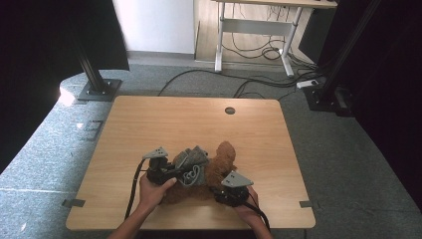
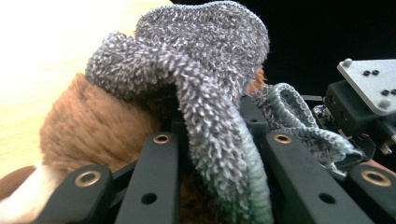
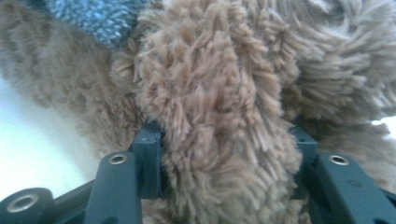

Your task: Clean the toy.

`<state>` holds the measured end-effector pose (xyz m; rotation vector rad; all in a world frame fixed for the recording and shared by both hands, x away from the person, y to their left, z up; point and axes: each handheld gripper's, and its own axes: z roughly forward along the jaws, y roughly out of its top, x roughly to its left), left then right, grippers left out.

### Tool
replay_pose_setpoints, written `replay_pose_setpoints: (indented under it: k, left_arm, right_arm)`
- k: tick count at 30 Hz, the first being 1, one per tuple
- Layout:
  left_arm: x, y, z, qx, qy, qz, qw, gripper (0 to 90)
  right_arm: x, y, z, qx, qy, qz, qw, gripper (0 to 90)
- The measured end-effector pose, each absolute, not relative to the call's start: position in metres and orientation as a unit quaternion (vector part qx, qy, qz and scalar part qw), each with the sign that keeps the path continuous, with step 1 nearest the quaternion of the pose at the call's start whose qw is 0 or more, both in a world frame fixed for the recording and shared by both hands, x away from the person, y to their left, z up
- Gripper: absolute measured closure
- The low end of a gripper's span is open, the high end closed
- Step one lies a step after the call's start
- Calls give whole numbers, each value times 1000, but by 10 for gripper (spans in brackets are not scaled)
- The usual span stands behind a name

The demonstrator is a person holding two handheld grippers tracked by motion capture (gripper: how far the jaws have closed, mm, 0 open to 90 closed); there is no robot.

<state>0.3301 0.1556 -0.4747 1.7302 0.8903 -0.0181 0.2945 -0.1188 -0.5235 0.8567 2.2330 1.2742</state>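
A brown plush bear (image 1: 222, 160) lies near the front of the wooden table (image 1: 149, 124), with a grey knitted garment (image 1: 193, 163) bunched over its body. My left gripper (image 1: 179, 172) comes in from the left and is shut on a fold of the grey garment (image 2: 210, 107), which runs between its jaws (image 2: 219, 144); brown fur (image 2: 93, 126) shows beneath. My right gripper (image 1: 217, 188) sits at the bear's right front, shut on a furry brown limb (image 3: 215, 107) that bulges between its jaws (image 3: 224, 149). A patch of the garment (image 3: 93, 18) appears behind.
A round cable hole (image 1: 230, 110) sits at the table's far edge. Black frame posts (image 1: 94, 74) (image 1: 338, 69) stand on the floor at both far corners. A white-legged desk (image 1: 259, 30) and floor cables (image 1: 259, 82) lie beyond. The other gripper (image 2: 364, 102) is close at the right.
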Motion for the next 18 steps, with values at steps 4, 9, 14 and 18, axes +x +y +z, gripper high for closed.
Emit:
replay_pose_setpoints:
  k: [4, 9, 14, 18]
  left_arm:
    - [332, 151, -482, 728, 376, 25, 573, 739]
    - [354, 140, -483, 727, 389, 39, 564, 739]
    - [379, 129, -482, 727, 393, 20, 562, 740]
    - [389, 121, -481, 733, 387, 13, 559, 740]
  right_arm:
    - [300, -116, -525, 316, 799, 453, 237, 496]
    - [312, -118, -528, 336, 784, 454, 258, 526]
    - [325, -128, -529, 365, 766, 461, 261, 536]
    - [328, -135, -529, 376, 759, 458, 270, 538]
